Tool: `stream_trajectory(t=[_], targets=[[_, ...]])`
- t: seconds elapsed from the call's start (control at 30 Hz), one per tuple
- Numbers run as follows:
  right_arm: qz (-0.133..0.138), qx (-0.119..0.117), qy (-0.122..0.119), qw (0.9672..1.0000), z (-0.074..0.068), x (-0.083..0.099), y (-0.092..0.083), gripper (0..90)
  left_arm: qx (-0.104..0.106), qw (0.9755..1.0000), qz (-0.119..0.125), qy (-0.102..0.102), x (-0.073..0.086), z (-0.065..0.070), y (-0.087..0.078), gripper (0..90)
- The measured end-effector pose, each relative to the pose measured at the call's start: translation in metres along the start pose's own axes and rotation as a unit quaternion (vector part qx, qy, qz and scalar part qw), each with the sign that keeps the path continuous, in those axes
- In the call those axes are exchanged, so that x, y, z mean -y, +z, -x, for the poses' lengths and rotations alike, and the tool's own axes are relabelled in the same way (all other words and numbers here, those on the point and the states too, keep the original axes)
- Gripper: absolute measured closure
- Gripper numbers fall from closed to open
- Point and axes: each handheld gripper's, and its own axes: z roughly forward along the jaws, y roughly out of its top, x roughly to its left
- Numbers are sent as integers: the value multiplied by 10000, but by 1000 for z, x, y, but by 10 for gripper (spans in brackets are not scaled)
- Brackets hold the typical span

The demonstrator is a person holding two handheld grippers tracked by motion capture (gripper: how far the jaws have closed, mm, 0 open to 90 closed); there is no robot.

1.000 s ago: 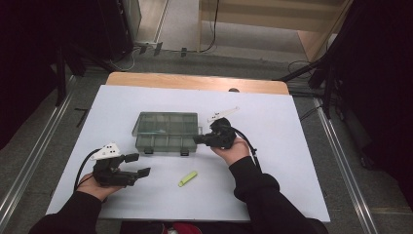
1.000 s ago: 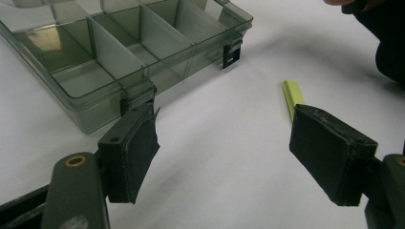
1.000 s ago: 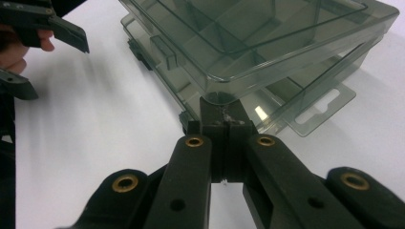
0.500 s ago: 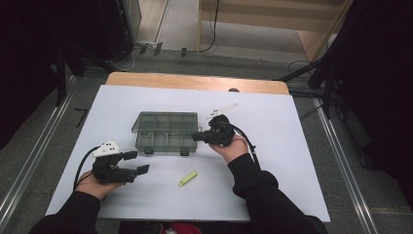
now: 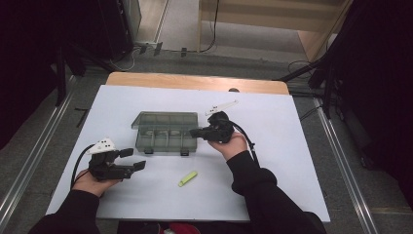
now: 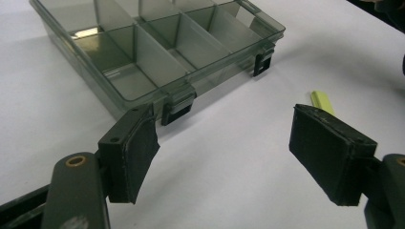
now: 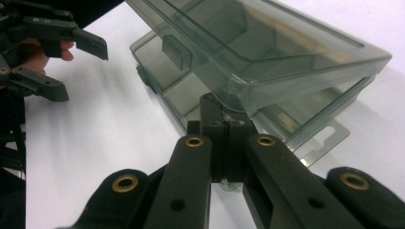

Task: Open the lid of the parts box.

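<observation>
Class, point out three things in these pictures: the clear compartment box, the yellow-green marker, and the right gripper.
compartment box (image 5: 165, 131): high view, middle of its lid.
yellow-green marker (image 5: 187, 178): high view, middle of its barrel.
right gripper (image 7: 224, 129): right gripper view, where its shut jaws meet at the lid's edge.

No legible text or labels anywhere

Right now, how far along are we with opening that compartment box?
Done: the box lid is already lifted off the base at the right gripper's corner. In hand: that shut gripper wedges under the lid edge. Left: swinging the lid fully open; the left gripper waits open, and the yellow-green piece lies untouched on the table.
</observation>
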Motion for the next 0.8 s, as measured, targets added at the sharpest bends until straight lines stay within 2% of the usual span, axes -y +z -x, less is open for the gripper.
stream_trajectory(t=[0.2,0.53,0.8], targets=[[40,-15,-2,10000,0,-4,-1,900,-134,9999,-14,15,-4,-7,1,245],[46,2,10,10000,1,-4,-1,900,-134,9998,-19,148,-17,-13,4,246],[75,-20,7,10000,2,-8,-2,900,-46,9999,-122,101,-29,-24,10,246]])
